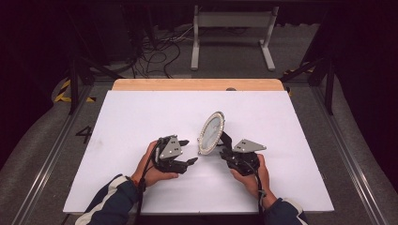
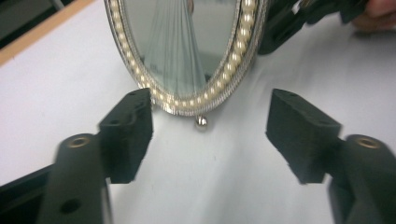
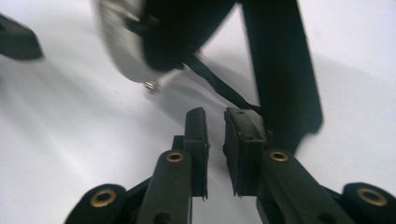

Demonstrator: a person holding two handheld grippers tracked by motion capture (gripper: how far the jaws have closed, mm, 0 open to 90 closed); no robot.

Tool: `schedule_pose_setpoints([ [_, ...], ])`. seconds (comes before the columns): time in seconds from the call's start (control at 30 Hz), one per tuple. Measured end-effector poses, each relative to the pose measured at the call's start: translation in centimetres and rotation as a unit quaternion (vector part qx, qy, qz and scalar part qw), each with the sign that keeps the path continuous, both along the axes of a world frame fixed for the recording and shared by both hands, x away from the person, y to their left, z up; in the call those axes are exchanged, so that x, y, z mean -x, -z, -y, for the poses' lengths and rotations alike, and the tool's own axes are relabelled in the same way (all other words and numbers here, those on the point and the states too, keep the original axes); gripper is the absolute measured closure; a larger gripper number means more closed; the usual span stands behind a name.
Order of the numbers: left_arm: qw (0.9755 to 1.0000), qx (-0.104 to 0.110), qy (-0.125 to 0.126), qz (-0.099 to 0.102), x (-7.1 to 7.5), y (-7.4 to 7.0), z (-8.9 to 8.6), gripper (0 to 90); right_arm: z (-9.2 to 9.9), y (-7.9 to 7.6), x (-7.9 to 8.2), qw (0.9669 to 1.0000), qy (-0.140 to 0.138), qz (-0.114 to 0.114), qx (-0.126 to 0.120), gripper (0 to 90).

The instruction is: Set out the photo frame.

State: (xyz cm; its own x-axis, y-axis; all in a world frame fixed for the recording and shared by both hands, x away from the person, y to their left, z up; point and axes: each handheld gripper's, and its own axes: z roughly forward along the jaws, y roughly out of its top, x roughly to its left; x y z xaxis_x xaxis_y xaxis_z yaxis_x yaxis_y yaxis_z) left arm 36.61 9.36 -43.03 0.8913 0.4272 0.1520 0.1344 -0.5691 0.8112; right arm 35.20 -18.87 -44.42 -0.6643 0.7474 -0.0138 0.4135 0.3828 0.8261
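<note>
A person sits at a white table [image 1: 141, 122] holding a black two-jaw gripper in each hand, with an oval mirror between them.

The left gripper [image 2: 210, 128] has its jaws spread wide with nothing between them. Its two blocky black pads [image 2: 133, 133] sit apart on either side of the mirror's lower edge, not touching it. In the high view this left gripper [image 1: 191, 151] lies just beside the mirror's left side.

The right gripper [image 3: 215, 149] has its jaws nearly together, with a narrow gap between the flat black pads [image 3: 196, 144]. No object sits in that gap; the pads grip nothing. They lie just beside the mirror's black back stand [image 3: 280, 70]. In the high view the right gripper [image 1: 226, 152] is close behind the mirror.

The oval tabletop mirror with a silver metal frame edged in pearl-like beads [image 1: 211, 132] stands tilted near the middle of the table, leaning back on its stand. A small round silver ball foot [image 2: 201, 122] rests on the table under the frame. The glass is smooth and reflective; the beads are glossy and cream-coloured.

A pale wooden strip [image 1: 197, 84] runs along the table's far edge. A dark number 4 [image 1: 84, 134] is marked on the grey floor at left.
</note>
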Motion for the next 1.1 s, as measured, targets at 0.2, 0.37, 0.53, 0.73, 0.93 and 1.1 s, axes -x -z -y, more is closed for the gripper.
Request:
schedule_pose_setpoints([
  [0.2, 0.999, -0.014, -0.04, -0.015, 1.0, 0.8, -2.2, 14.1, -1.1, -0.6, 0.9, 0.9995, -0.026, 0.015, -0.014, 64.2],
  [0.37, 0.9976, -0.012, -0.062, -0.028, 1.5, 1.3, -4.3, 11.8, -1.5, -0.7, 0.6, 0.9995, -0.013, 0.018, -0.023, 56.9],
  [0.53, 0.9969, -0.021, -0.068, -0.034, 2.1, 1.6, -5.6, 11.6, -2.1, -0.5, 0.4, 0.9996, -0.008, 0.014, -0.022, 51.7],
  [0.73, 0.9962, -0.023, -0.078, -0.03, 2.5, 1.8, -6.6, 11.6, -2.6, -0.2, -0.1, 0.9997, 0.011, 0.009, -0.02, 49.2],
  [0.93, 0.9961, -0.029, -0.078, -0.027, 3.0, 1.9, -6.7, 11.6, -2.9, 0.3, 0.0, 0.9999, -0.008, -0.001, -0.007, 48.0],
  [1.1, 0.9957, -0.03, -0.083, -0.028, 3.2, 1.9, -7.0, 11.7, -3.4, 0.1, 0.1, 0.9998, -0.018, 0.0, -0.013, 46.9],
])
